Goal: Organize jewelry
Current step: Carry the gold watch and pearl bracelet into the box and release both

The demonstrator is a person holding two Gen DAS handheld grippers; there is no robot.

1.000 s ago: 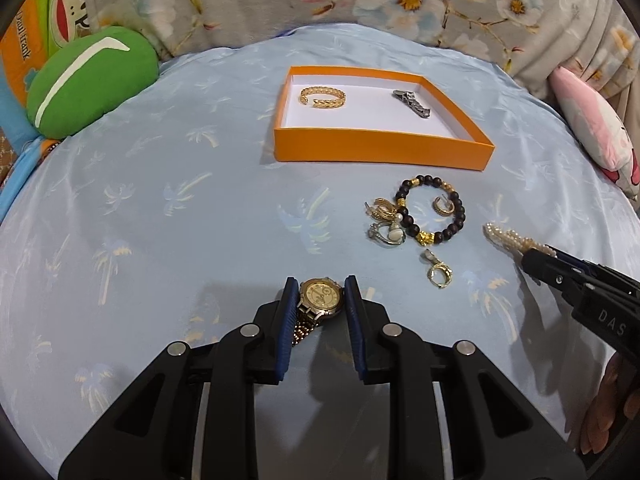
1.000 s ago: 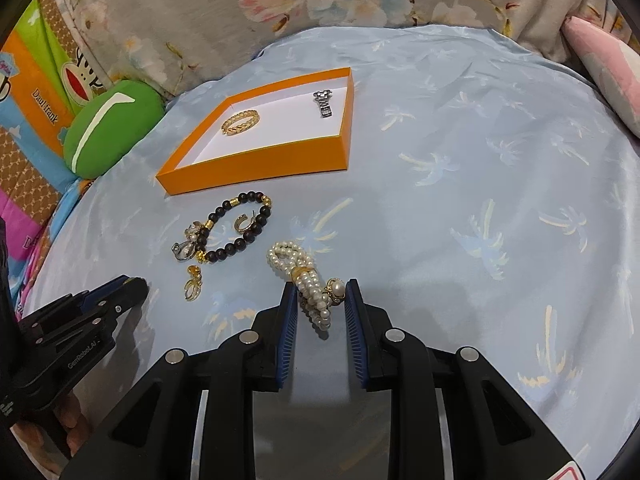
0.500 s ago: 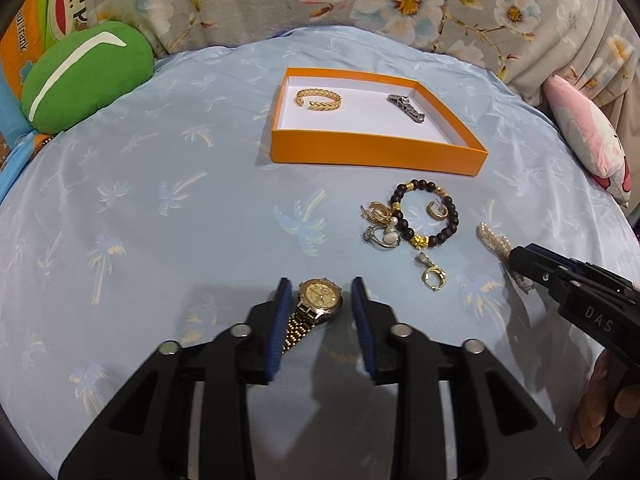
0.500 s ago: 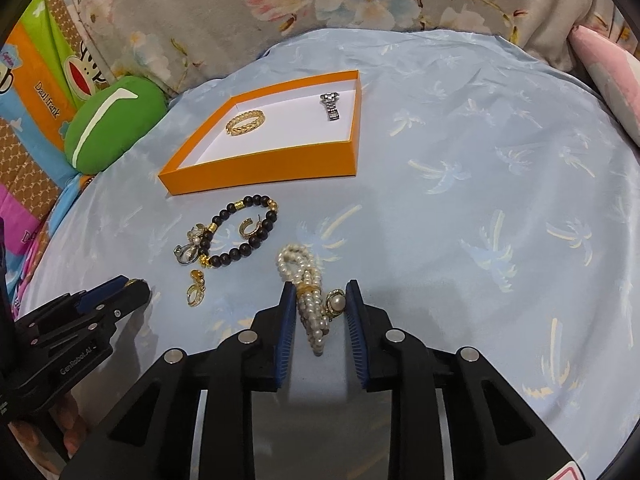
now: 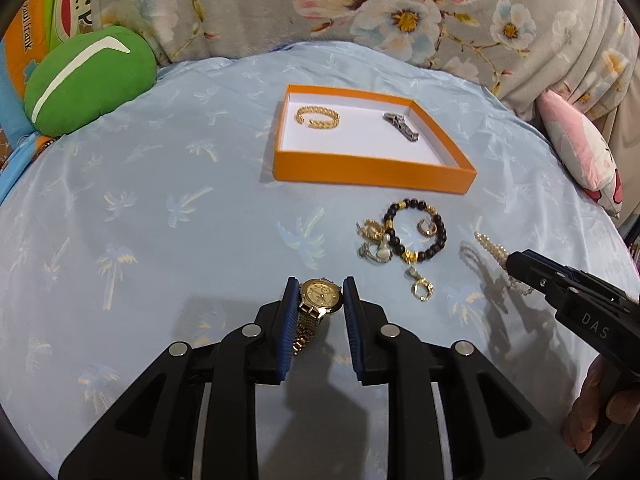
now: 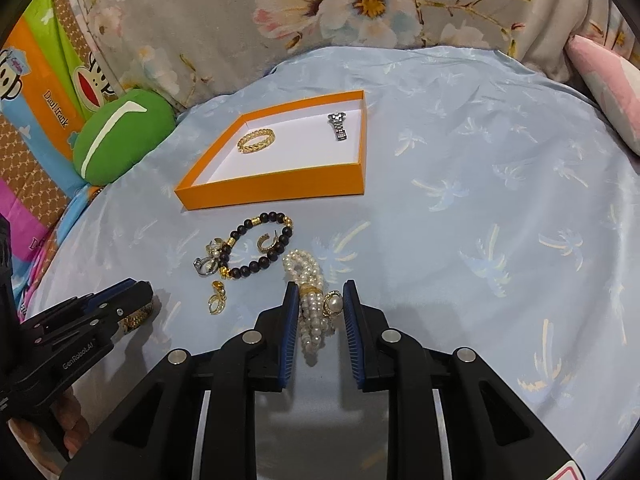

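Bed: pale blue sheet (image 5: 160,184) printed with palm trees. Backdrop: grey floral fabric (image 5: 360,4). Left: green cushion (image 5: 86,80), orange cartoon-monkey print fabric (image 6: 36,80). Right: pink-and-white pillow (image 5: 580,152). Lighting: overhead, soft shadows.

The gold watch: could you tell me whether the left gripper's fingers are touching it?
Cannot tell. In the left wrist view, the fingers flank the gold watch closely; neither contact nor gap shows plainly.

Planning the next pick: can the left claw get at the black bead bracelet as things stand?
Probably not yet: the left claw straddles the gold watch. Otherwise the cloth toward the black bead bracelet looks unobstructed.
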